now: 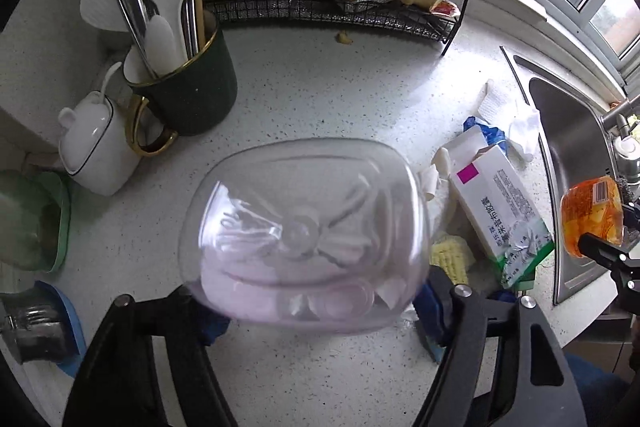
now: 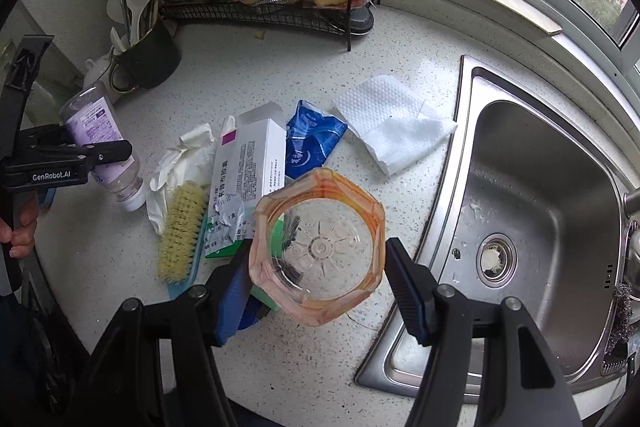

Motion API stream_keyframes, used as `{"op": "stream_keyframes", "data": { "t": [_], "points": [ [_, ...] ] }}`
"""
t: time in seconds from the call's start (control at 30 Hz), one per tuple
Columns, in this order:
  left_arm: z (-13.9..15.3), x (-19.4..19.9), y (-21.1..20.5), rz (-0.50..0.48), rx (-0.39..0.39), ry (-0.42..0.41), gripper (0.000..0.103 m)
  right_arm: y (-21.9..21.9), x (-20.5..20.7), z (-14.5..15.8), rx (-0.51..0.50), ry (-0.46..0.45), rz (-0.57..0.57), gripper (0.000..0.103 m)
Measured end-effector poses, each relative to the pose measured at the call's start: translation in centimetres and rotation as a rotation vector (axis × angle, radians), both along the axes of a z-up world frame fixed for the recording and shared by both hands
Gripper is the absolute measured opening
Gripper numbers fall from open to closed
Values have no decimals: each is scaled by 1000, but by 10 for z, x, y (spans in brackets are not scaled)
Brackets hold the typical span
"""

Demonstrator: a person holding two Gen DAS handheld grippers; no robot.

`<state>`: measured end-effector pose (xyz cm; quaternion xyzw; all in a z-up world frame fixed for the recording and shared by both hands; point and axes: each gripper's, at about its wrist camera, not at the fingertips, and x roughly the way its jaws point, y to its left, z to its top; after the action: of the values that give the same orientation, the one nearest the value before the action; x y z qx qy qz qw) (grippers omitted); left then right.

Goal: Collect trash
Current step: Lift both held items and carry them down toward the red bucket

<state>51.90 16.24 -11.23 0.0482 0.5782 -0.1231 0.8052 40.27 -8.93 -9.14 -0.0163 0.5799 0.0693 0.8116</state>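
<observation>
A clear plastic bottle (image 1: 304,231) with a purple label hangs above the counter, bottom toward the camera, and my left gripper (image 1: 316,311) is shut on it. The right wrist view shows the same bottle (image 2: 92,123) at the left, tilted, cap down, clamped by a black finger (image 2: 108,151). My right gripper (image 2: 316,279) is shut on a clear bottle with an orange label (image 2: 316,247), held over the counter beside the sink. A white medicine box (image 2: 248,167), a blue packet (image 2: 312,139), a paper towel (image 2: 392,119) and a crumpled tissue (image 2: 180,163) lie on the counter.
A scrub brush (image 2: 184,227) lies beside the box. The steel sink (image 2: 540,187) is at the right. A wire rack (image 2: 280,11) with food stands at the back. A dark mug of utensils (image 1: 188,87) and a white lidded pot (image 1: 96,147) stand at the left.
</observation>
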Motion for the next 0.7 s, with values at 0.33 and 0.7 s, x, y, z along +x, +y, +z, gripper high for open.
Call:
{"op": "stream_keyframes", "data": {
  "t": [0.33, 0.7],
  "points": [
    [39, -43, -17, -28, -25, -96, 70, 7, -16, 18, 14, -55, 53, 61],
    [86, -108, -47, -100, -20, -203, 70, -5, -51, 48, 31, -153, 77, 61]
  ]
}}
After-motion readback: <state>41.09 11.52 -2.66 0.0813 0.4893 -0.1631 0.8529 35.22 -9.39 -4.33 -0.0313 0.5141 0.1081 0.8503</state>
